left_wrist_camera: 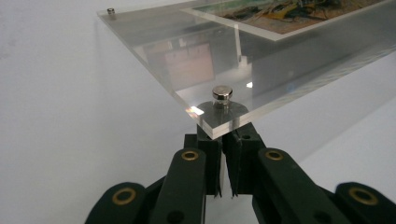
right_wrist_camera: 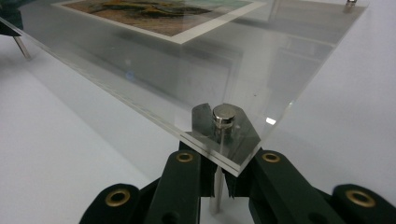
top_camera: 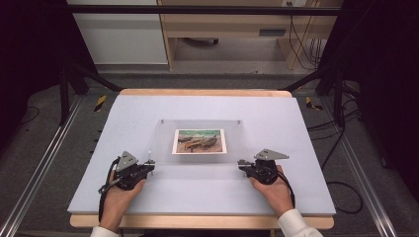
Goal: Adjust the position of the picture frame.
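The acrylic frame [top_camera: 197,140] sits mid-counter [top_camera: 148,197]. Left tool [left_wrist_camera: 223,161] and right tool [right_wrist_camera: 219,179] are each clamped on a near corner's standoff post; lifting evenly should keep it level.

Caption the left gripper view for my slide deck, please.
Left gripper, jaws closed under the corner of a clear acrylic frame, below its metal stud.

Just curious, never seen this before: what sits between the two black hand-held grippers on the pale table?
In the high view, a clear acrylic frame holding a landscape picture spans between the left gripper and right gripper.
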Tool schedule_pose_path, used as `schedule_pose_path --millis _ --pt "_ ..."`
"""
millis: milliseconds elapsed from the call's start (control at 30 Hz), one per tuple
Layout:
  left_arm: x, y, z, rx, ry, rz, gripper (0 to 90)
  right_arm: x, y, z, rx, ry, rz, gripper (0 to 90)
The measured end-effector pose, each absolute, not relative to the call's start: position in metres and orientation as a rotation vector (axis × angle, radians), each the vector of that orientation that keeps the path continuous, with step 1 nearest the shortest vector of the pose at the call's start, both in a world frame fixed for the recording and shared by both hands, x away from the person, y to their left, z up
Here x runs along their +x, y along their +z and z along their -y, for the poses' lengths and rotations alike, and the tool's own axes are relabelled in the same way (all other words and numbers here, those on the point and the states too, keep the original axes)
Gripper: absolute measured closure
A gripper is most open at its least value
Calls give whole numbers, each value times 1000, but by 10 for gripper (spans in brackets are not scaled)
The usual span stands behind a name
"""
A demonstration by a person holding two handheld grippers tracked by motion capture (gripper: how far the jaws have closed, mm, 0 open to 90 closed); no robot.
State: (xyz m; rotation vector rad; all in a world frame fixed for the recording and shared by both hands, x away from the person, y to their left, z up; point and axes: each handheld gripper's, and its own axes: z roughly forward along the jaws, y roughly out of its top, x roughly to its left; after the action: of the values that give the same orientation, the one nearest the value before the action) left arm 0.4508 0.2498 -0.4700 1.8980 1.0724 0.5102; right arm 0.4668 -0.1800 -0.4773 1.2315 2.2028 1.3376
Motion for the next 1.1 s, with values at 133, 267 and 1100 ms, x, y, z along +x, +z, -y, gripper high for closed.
schedule_pose_path --millis 133,267,1100 --pt "449 -471 -250 1894 497 -1080 840 467 -478 180 1232 1311 -2212 840" --pt "449 -471 -249 1892 500 -1085 838 465 -474 178 1224 1266 -2234 819" --pt "451 -468 -253 1896 479 -1084 777 451 -466 189 1253 1236 -2154 585"
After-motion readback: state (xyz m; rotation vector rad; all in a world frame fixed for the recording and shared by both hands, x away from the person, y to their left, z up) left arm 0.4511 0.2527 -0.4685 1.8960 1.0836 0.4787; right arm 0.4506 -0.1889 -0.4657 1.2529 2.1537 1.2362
